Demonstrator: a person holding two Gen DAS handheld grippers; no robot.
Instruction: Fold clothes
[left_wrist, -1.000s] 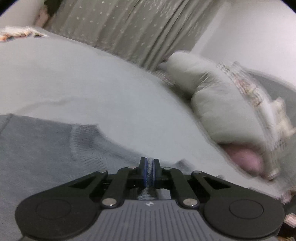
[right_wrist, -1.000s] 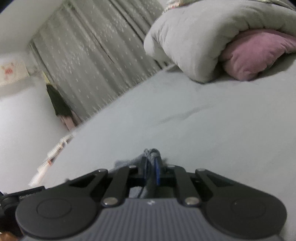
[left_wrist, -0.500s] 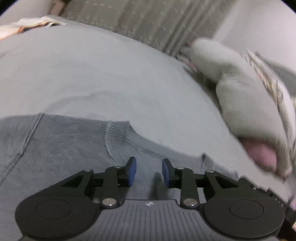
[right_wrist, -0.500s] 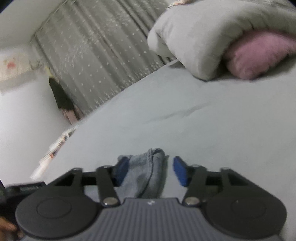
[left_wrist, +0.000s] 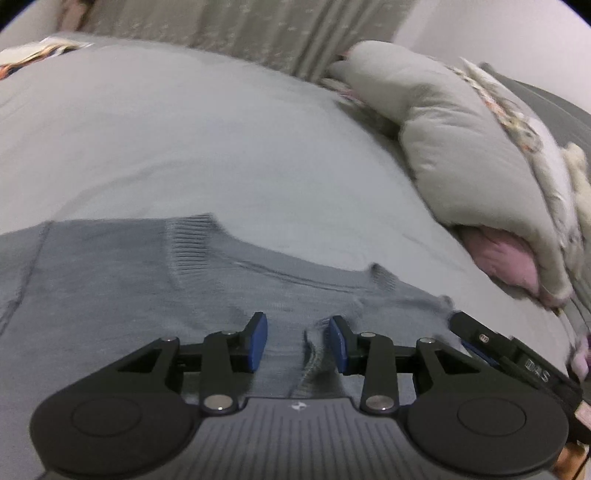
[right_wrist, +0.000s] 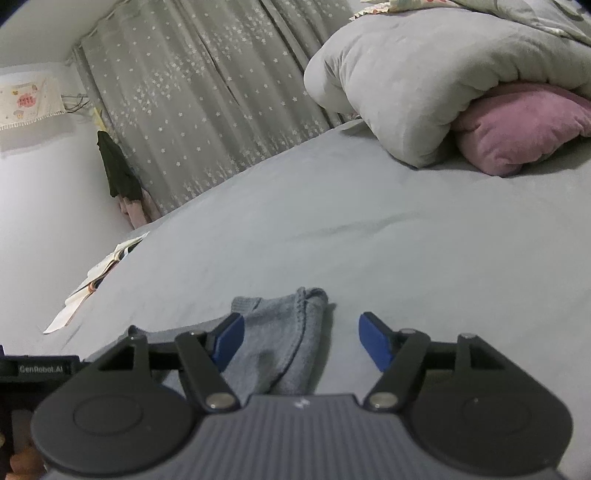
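A grey-blue knit sweater lies flat on the pale grey bed sheet, its ribbed collar toward the middle. My left gripper is open just above the sweater, with a raised fold of fabric between its blue pads. In the right wrist view a corner of the sweater lies bunched on the sheet. My right gripper is open wide over that corner and holds nothing. The right gripper's body shows at the lower right of the left wrist view.
A rolled grey duvet with a pink pillow under it lies at the head of the bed. Star-patterned curtains hang behind. An open book lies at the far left bed edge. Dark clothing hangs by the wall.
Both grippers were shut on the sweater a second ago. Both have opened and let go, and the sweater now lies on the bed. Both have drawn back a little.
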